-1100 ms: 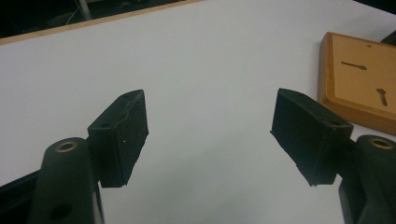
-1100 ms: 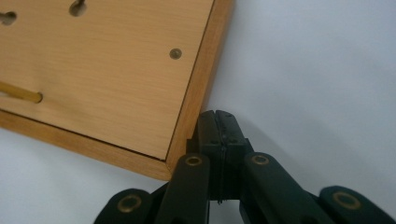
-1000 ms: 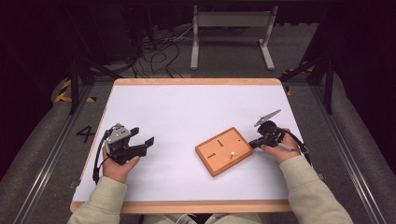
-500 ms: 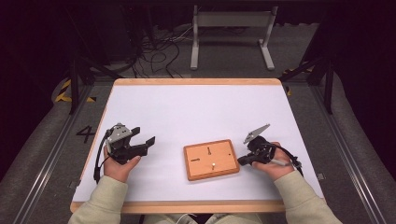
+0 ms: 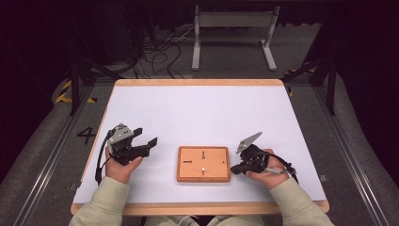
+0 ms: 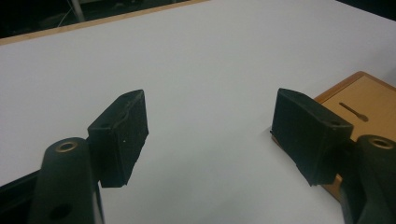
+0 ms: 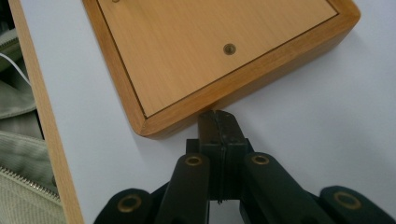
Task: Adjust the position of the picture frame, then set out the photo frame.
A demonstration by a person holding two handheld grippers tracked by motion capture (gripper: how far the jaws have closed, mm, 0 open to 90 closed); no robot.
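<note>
White table (image 5: 197,113): flat wooden board (image 5: 203,163) (slotted).

A table (image 5: 197,110) with a white top and a wooden rim fills the middle of the high view. A flat wooden board (image 5: 203,163) lies on it at lower centre, square to the near edge, just right of the frame's middle line.
</note>
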